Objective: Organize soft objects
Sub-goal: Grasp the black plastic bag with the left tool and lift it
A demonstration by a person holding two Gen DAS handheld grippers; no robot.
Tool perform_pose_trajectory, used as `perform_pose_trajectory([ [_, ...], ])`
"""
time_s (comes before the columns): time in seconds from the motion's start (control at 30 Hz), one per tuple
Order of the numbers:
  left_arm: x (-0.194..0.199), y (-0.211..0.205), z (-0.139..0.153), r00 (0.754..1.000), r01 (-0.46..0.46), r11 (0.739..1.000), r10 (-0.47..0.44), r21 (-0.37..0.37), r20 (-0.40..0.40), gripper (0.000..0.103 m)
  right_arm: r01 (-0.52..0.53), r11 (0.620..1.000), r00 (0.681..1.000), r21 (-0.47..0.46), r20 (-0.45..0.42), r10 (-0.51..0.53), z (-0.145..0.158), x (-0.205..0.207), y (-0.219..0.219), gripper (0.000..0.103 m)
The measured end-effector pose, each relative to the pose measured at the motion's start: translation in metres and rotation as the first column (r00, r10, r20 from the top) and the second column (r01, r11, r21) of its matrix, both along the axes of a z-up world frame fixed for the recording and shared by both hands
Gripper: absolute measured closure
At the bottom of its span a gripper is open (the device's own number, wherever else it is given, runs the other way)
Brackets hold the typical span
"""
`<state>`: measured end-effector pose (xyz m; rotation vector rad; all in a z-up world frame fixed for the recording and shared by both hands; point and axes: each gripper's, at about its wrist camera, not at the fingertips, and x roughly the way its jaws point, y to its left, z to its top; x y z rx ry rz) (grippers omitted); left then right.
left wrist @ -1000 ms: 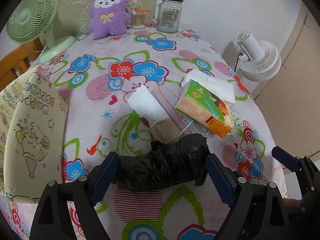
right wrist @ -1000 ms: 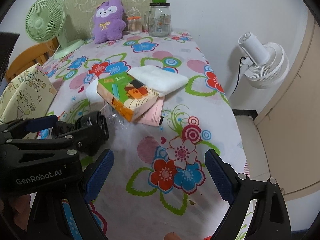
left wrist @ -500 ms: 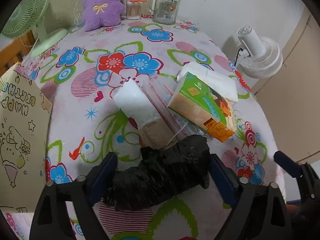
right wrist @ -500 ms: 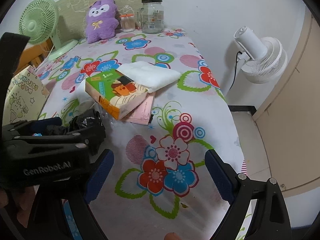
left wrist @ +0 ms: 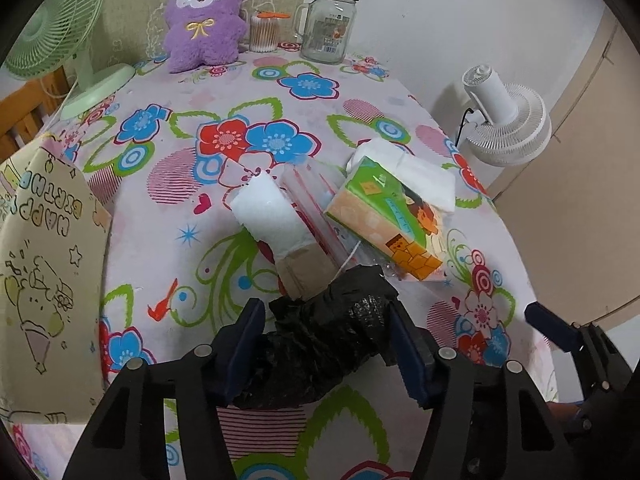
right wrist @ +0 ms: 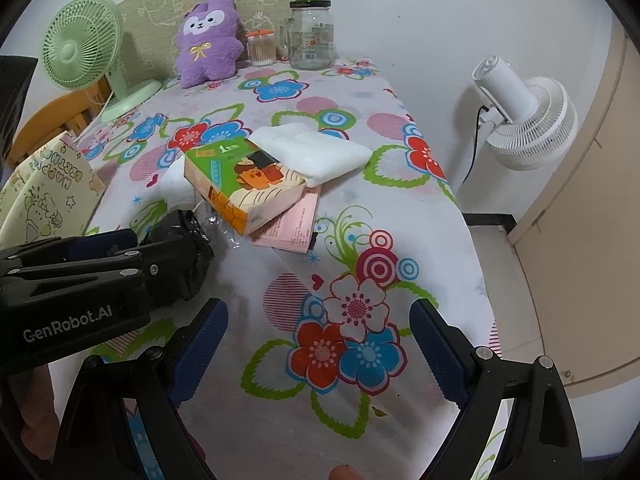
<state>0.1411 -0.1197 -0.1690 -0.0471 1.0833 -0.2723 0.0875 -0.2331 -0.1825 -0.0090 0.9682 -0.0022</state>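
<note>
My left gripper is shut on a crumpled black plastic bag, held just above the floral tablecloth; the bag also shows in the right wrist view. Ahead lie a white tissue roll pack, a green and orange tissue pack and a folded white cloth. A purple plush sits at the far edge. My right gripper is open and empty over the near right part of the table.
A yellow gift bag stands at the left edge. A green fan, a glass jar and a cotton swab cup stand at the back. A white fan stands beyond the right edge. A pink leaflet lies under the tissue pack.
My left gripper has closed tighter on the black bag and lifted it slightly toward the tissue packs. The right gripper has stayed open and shifted little.
</note>
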Motion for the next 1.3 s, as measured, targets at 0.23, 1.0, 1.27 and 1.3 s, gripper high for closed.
perform_pose_trajectory([
  [0.23,0.005,0.0,-0.009,1.0,0.012,0.995,-0.01,0.104,-0.018,0.008,-0.004,1.0,1.0,-0.005,-0.003,0.004,-0.002,0.001,0.002,0.009],
  [1.0,-0.002,-0.009,-0.013,0.986,0.152,0.985,-0.146,0.086,-0.075,0.045,0.035,0.999,0.999,0.0,-0.025,-0.035,-0.01,-0.015,-0.003,0.009],
  [1.27,-0.01,0.006,0.006,0.992,0.115,0.992,-0.113,0.043,-0.046,0.046,0.015,1.0,1.0,0.005,-0.007,-0.015,-0.002,-0.01,0.006,0.009],
  [1.3,-0.01,0.009,0.009,0.993,0.11,0.993,-0.108,0.042,-0.041,0.046,0.01,1.0,1.0,0.004,-0.003,-0.01,0.0,-0.008,0.008,0.009],
])
